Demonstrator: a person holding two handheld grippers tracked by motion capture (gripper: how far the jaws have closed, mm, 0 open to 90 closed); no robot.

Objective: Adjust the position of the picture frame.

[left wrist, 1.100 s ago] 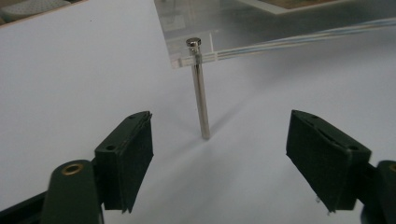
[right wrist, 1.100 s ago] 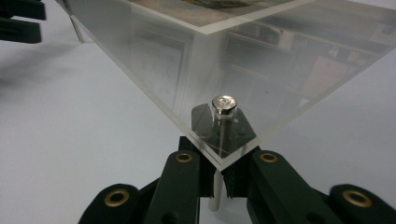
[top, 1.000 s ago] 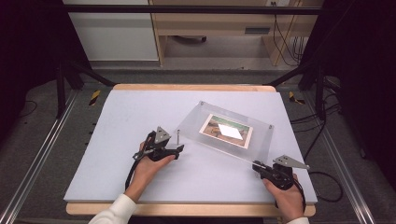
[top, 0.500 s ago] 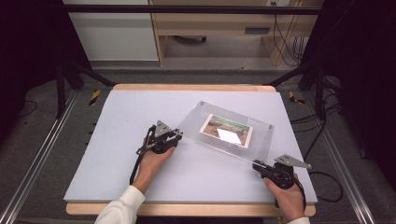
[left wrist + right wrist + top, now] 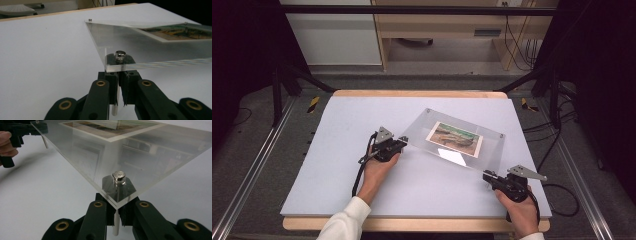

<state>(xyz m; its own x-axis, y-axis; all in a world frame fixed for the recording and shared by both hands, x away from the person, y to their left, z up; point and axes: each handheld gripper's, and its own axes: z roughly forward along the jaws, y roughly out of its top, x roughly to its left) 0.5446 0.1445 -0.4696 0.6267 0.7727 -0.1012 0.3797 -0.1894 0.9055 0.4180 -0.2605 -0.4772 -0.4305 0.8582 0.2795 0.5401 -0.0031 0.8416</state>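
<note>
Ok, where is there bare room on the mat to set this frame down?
Bare mat left of the left hand-held gripper, and the near strip between both hands. Crowded under the acrylic frame, toward the right hand-held gripper.

Left gripper (image 5: 402,141) moved to acrylic frame (image 5: 462,131) corner, jaws just closed on corner post

Photo (image 5: 454,138) subject perhaps a landscape, too small

Bare table (image 5: 337,165) lies left; the acrylic frame (image 5: 492,145) blocks the centre-right.
</note>
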